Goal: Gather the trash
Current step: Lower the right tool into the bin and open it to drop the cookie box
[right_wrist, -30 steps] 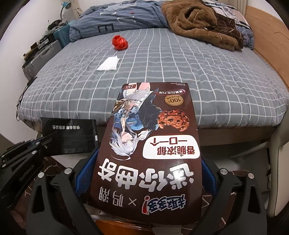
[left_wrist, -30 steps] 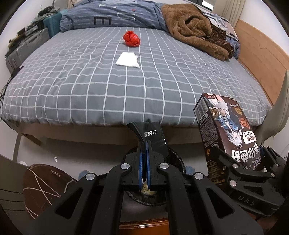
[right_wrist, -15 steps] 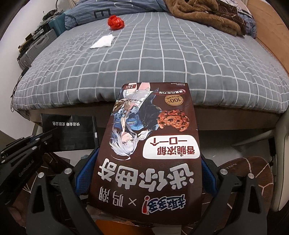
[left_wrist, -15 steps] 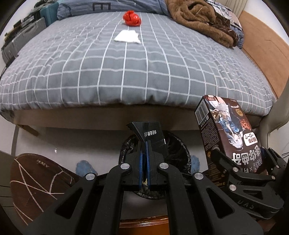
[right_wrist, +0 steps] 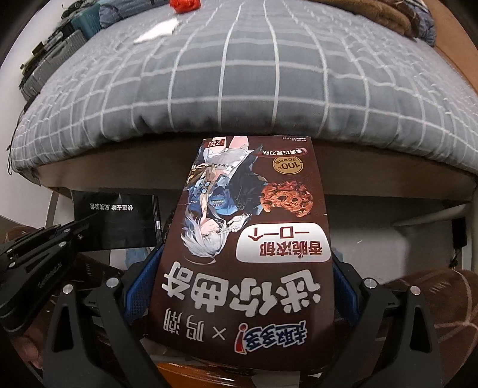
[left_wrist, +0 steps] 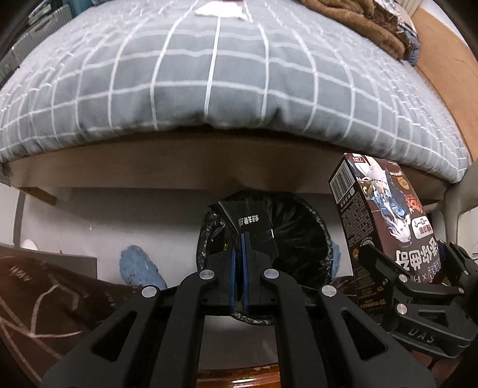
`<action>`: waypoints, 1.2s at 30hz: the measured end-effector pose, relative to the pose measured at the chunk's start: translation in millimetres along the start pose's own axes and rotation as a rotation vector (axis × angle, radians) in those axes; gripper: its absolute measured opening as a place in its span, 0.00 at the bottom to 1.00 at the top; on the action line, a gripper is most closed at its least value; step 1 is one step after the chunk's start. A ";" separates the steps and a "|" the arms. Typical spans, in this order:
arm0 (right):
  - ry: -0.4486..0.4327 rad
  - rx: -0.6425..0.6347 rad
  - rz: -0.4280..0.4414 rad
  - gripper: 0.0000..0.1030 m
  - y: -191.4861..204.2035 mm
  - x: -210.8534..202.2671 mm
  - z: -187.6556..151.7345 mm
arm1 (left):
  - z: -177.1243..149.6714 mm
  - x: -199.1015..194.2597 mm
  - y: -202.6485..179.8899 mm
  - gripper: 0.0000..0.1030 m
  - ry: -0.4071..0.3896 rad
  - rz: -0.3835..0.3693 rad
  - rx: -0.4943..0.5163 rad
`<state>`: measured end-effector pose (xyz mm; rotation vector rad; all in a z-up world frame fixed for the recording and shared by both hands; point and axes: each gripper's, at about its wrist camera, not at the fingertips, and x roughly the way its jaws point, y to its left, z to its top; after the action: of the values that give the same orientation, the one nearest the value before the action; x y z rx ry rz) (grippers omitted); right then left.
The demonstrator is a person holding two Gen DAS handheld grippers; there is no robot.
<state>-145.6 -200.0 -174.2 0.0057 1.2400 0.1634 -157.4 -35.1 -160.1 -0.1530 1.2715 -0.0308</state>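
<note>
My left gripper (left_wrist: 239,238) is shut on a flat black mailer bag (left_wrist: 251,221) and holds it over a round bin lined with a black bag (left_wrist: 301,235) on the floor by the bed. My right gripper (right_wrist: 243,268) is shut on a brown cookie box (right_wrist: 248,238), held upright and upside down; the box also shows at the right of the left wrist view (left_wrist: 385,221). The mailer bag shows at the left of the right wrist view (right_wrist: 116,221). A white tissue (right_wrist: 158,29) and a red crumpled wrapper (right_wrist: 183,4) lie on the bed.
The bed with a grey checked sheet (left_wrist: 209,83) fills the upper view; its wooden base overhangs the bin. A brown blanket (left_wrist: 358,24) lies at the far right of the bed. Luggage (right_wrist: 50,62) stands left of the bed. A blue slipper (left_wrist: 137,265) and a brown cushion (left_wrist: 44,298) lie on the floor.
Both grippers have moved down and toward the bed's edge with their loads. The bin has grown larger under the left gripper. Both grips are unchanged.
</note>
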 end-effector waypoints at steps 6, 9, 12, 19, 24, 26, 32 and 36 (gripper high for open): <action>0.075 -0.010 0.002 0.90 0.1 32.9 5.5 | 3.0 33.4 4.9 0.02 0.051 0.005 0.000; 0.104 -0.012 0.002 0.90 1.4 47.0 9.2 | 4.5 49.0 8.3 0.02 0.067 0.019 0.002; 0.129 -0.014 0.003 0.90 3.3 59.7 13.3 | 7.2 61.9 11.4 0.02 0.084 0.015 -0.008; 0.166 -0.021 0.022 0.90 12.5 78.7 19.0 | 9.1 76.0 26.0 0.02 0.110 0.038 -0.024; 0.173 -0.043 0.031 0.91 13.8 80.6 14.6 | 10.4 72.7 31.6 0.02 0.104 0.050 -0.037; 0.177 -0.043 0.030 0.91 12.9 81.4 15.8 | 10.5 72.5 32.8 0.03 0.103 0.053 -0.038; 0.163 -0.024 0.024 0.93 -3.2 73.3 18.4 | 12.1 69.7 26.5 0.03 0.104 0.050 -0.034; 0.136 -0.012 0.013 0.93 -12.9 61.1 19.1 | 13.3 66.6 13.1 0.03 0.099 0.037 -0.011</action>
<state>-106.8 -203.4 -226.7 -0.0079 1.3749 0.1848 -125.8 -28.0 -221.3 -0.1388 1.3734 0.0003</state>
